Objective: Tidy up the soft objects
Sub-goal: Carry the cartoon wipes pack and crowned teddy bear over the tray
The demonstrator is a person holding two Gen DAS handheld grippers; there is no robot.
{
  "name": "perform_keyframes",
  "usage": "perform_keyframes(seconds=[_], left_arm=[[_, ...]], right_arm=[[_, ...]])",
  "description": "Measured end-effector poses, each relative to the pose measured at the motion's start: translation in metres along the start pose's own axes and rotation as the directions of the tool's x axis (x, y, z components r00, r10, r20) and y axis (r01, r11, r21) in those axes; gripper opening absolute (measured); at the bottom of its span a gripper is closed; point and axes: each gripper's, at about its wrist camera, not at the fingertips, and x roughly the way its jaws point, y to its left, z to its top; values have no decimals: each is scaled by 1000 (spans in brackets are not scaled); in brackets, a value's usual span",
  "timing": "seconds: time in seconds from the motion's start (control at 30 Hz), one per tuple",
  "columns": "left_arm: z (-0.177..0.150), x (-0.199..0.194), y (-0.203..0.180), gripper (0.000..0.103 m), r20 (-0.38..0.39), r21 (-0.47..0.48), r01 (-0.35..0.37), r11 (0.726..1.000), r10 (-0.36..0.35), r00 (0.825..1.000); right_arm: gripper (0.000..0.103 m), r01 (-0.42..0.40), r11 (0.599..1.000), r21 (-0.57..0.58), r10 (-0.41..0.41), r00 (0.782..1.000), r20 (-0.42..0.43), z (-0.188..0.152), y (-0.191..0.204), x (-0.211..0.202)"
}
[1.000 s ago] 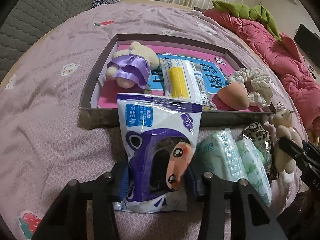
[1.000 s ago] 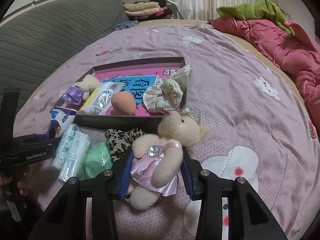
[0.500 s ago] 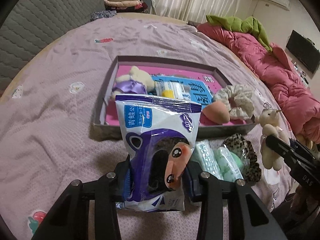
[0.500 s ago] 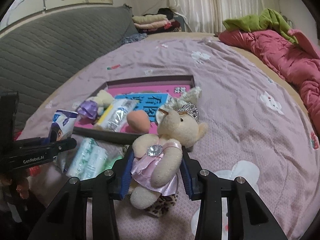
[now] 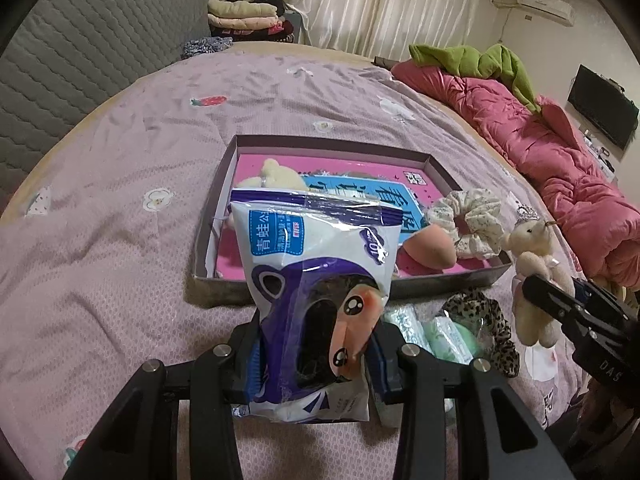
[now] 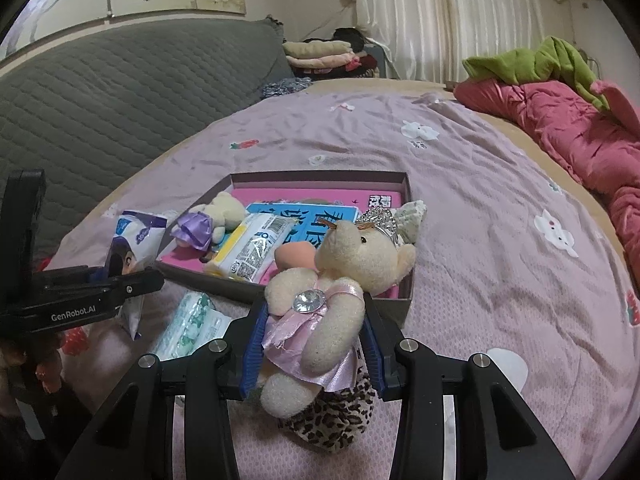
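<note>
Bedroom: a bed under a mauve printed cover (image 6: 460, 216), grey quilted headboard at 10 o'clock, a pink duvet (image 5: 532, 136) bunched at 2 o'clock, curtains behind.

A shallow grey box (image 5: 404, 286) sits mid-bed and serves as the collecting tray. Already in it: a small bear in a purple dress (image 6: 208, 226), a yellow-and-clear tissue packet (image 6: 252, 250), a peach makeup sponge (image 5: 430, 246), and a floral scrunchie (image 5: 470, 220) leaning on the 3 o'clock wall.

The left gripper (image 5: 316, 356) is clamped on a blue-and-white wipes pouch (image 5: 316, 280), pads pinching its lower half so the pouch stands upright, clear of the cover, at the box's 6 o'clock side.

The right gripper (image 6: 312, 346) is clamped on a crowned teddy in a pink dress (image 6: 332, 292), gripped at the waist, where the soft body gives a firm hold; it hangs just short of the box's near wall.

Both loads look staged for dropping into the box.

Still loose outside, at 6 o'clock of the box: green tissue packs (image 5: 436, 330) and a leopard-print scrunchie (image 5: 488, 322).
</note>
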Motion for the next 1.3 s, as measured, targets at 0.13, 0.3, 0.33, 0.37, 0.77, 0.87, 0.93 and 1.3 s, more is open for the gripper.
perform_keyframes(seconds=[0.13, 0.3, 0.33, 0.37, 0.77, 0.87, 0.93, 1.3], left_arm=[[5, 1, 1, 42, 14, -1, 3, 1000, -3, 1000], [14, 7, 0, 42, 31, 5, -8, 1000, 8, 999], [16, 8, 0, 42, 33, 7, -7, 1000, 6, 999], [18, 9, 0, 42, 38, 9, -8, 1000, 8, 999], [36, 23, 0, 42, 60, 10, -12, 1000, 11, 998], [39, 27, -2, 42, 67, 25, -15, 1000, 14, 998], [43, 30, -3, 42, 79, 38, -23, 999, 20, 997], [56, 41, -2, 42, 94, 38, -17, 999, 13, 995]], right_arm=[[44, -1, 1000, -9, 1, 1000, 6, 3, 1, 3], [44, 3, 1000, -26, -2, 1000, 20, 10, 2, 7], [44, 7, 1000, -30, -6, 1000, 27, 12, 2, 9], [44, 7, 999, -33, -6, 1000, 30, 14, 2, 10], [44, 37, 999, -39, -34, 997, 66, 33, -10, 19], [44, 46, 998, -36, -43, 996, 72, 37, -13, 20], [44, 56, 998, -41, -53, 996, 77, 39, -14, 19], [44, 98, 990, -98, -89, 991, 97, 51, -14, 34]])
